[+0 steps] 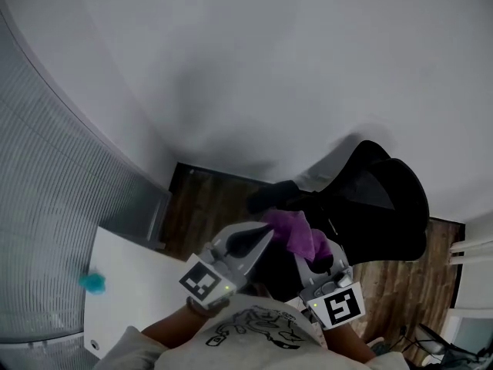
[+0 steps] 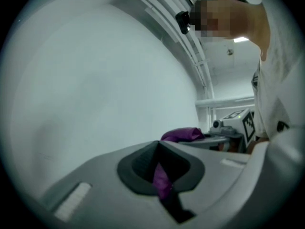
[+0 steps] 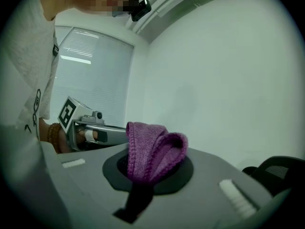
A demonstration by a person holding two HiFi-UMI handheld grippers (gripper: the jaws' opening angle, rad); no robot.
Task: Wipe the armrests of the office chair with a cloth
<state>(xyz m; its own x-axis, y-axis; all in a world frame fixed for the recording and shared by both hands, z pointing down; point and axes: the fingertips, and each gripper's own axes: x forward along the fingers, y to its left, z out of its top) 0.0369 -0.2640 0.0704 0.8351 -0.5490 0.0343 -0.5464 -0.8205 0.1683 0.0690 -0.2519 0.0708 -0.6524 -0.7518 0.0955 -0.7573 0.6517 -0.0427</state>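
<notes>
right gripper (image 1: 310, 254) clenched on folded purple cloth (image 3: 155, 151), wad poking out as wiping pad; left gripper (image 1: 259, 240) pinches a sliver of same cloth, probably regripping; cloth held just before office chair (image 1: 385, 199)

The cloth (image 3: 152, 151) is purple, the chair (image 1: 385, 199) black, the wood-grain floor (image 1: 208, 206) brown.

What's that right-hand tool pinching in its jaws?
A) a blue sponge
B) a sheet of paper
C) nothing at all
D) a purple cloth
D: the right gripper view shows a folded purple cloth clamped between the closed jaws of the right gripper.
</notes>
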